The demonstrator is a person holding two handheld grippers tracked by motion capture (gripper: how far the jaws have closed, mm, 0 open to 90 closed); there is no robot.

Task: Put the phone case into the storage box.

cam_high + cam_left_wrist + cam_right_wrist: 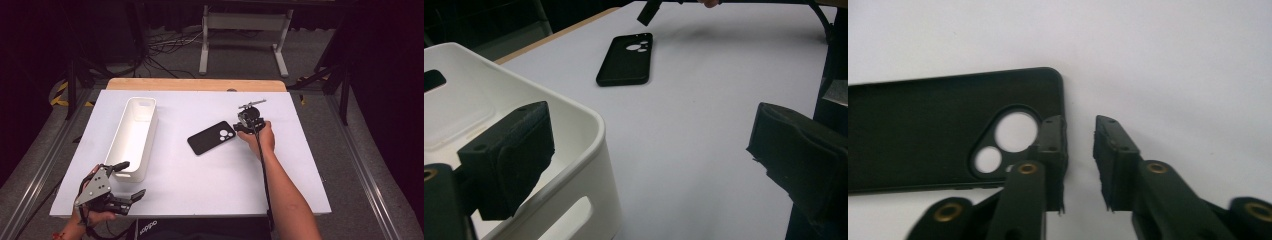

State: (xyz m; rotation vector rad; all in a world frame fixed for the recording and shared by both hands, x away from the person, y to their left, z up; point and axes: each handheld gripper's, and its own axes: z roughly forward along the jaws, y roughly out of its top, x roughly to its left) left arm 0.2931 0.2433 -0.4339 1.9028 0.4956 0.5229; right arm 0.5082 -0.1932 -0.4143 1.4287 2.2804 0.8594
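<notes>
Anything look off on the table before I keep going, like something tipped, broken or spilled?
Nothing stands out. The white bin sits upright on the table, and the black phone case lies flat and looks intact. The right gripper is open at the case's short end.

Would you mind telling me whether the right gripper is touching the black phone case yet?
Cannot tell. In the right gripper view, the right gripper straddles the black phone case at its end edge, one jaw over the case, the other beyond it; no view plainly shows contact or a gap.

Dark room, grey floor (320, 55) with cables (165, 47), white metal stand (245, 22) behind the table (200, 175).
</notes>
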